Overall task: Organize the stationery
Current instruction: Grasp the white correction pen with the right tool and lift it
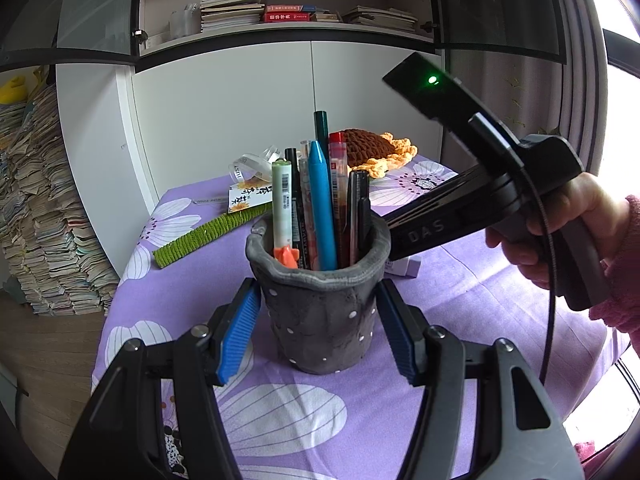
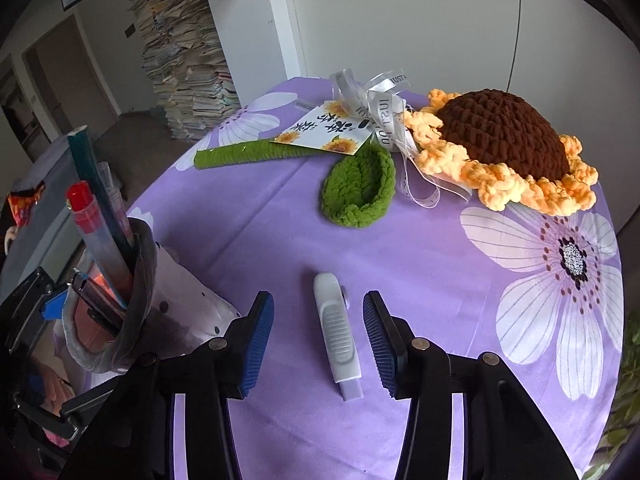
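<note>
A grey felt pen holder (image 1: 324,320) with white dots stands on the purple flowered tablecloth (image 1: 460,312). It holds several pens and markers, among them a blue pen (image 1: 322,208) and a red-capped one (image 1: 338,184). My left gripper (image 1: 318,292) is shut on the holder, its blue pads pressed to both sides. A white slide eraser (image 2: 336,332) with a lavender tip lies flat on the cloth. My right gripper (image 2: 318,304) is open and straddles the eraser, with its pads clear of it. The holder (image 2: 136,280) shows at the left in the right wrist view.
A crocheted sunflower (image 2: 500,144), a green crocheted leaf (image 2: 360,192), a green stem (image 2: 244,154), a printed card (image 2: 324,132) and white ribbon (image 2: 376,108) lie at the table's far side. A hand (image 1: 560,220) in a pink sleeve grips the right gripper's handle. Paper stacks (image 2: 188,60) stand beyond the table.
</note>
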Tool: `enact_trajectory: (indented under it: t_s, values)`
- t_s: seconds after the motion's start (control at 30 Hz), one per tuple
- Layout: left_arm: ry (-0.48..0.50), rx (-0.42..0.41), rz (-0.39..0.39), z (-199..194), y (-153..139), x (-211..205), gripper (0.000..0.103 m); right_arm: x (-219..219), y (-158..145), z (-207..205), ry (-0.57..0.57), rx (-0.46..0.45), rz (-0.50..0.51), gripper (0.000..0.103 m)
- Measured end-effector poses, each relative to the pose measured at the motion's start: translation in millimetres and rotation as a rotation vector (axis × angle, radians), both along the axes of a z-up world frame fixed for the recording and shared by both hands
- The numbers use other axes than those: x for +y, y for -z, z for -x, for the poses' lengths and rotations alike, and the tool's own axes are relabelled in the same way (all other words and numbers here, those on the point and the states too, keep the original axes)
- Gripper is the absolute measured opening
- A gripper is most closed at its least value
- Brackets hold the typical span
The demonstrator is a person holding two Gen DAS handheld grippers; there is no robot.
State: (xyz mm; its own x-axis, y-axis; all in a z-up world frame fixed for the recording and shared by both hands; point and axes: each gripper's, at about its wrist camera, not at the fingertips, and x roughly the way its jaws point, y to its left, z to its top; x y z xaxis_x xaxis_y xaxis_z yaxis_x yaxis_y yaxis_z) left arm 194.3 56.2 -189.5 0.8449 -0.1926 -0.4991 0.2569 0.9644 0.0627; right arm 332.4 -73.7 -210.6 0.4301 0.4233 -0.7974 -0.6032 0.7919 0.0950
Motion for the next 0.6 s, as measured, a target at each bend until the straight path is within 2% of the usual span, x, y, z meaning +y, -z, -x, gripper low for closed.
enact_trajectory:
  t_s: [0.1,0.13,0.27,0.33,0.4,0.5,0.6]
  values:
    - [0.0,0.0,-0.001,0,0,0,0.059,6,5,-4,-0.013,0.01,0.019,0.033]
    - [0.0,0.001,-0.001,0,0,0,0.059,8,7,-7,-0.01,0.013,0.028,0.031]
    - [-0.001,0.002,-0.003,0,0,0,0.059,12,11,-15,-0.008,0.033,0.034,0.031]
    - [-0.002,0.002,-0.002,0,0,0,0.059,13,13,-17,-0.006,0.035,0.044,0.025]
    - [-0.001,0.003,-0.002,0,0,0,0.059,15,13,-17,-0.006,0.03,0.057,0.024]
    - [-0.001,0.004,-0.002,-1,0,0,0.059,15,7,-11,-0.006,-0.006,0.068,0.024]
    - [-0.001,0.003,-0.002,-1,0,0,0.059,5,-5,-4,0.026,-0.043,0.038,0.023]
